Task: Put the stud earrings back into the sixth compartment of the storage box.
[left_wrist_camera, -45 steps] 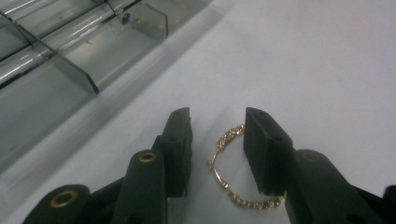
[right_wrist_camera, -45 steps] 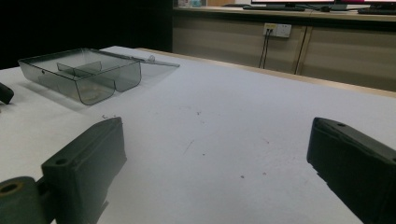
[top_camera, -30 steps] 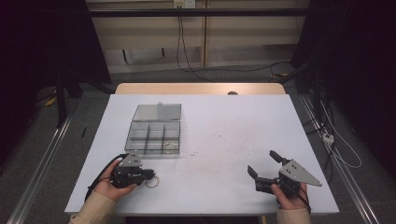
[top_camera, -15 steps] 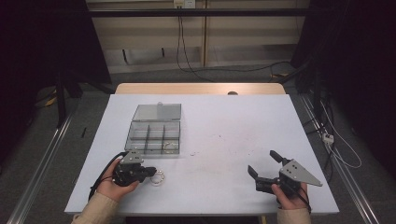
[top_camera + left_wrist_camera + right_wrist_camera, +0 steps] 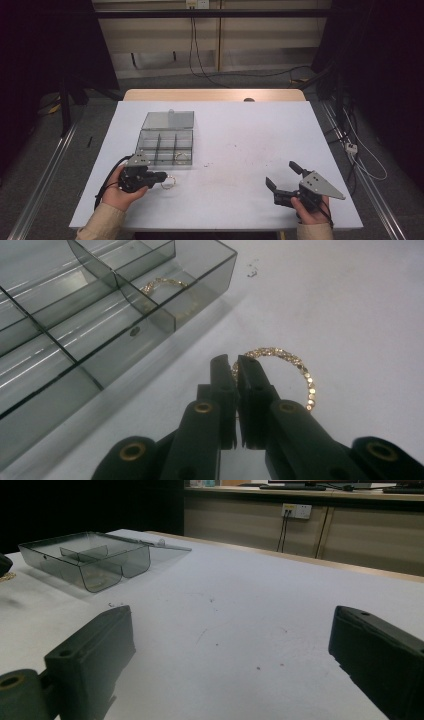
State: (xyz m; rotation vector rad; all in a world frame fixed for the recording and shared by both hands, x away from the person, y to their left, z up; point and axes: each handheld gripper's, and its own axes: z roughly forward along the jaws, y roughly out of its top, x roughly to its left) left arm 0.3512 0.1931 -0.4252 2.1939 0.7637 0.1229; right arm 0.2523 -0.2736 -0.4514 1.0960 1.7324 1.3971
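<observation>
With my left gripper (image 5: 235, 365) fingers clamped on the ring (image 5: 295, 371), I should lift gently toward the box (image 5: 165, 142); right gripper (image 5: 284, 178) fingers apart.

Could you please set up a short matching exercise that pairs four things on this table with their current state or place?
Things:
1. left claw
2. right claw
3. loose gold bracelet
4. second gold bracelet

States:
A. lying in a compartment of the clear box
B. open, holding nothing
C. pinched on the white table
D. shut on a bracelet

Pairs: 1-D, 2-B, 3-C, 4-A
</observation>
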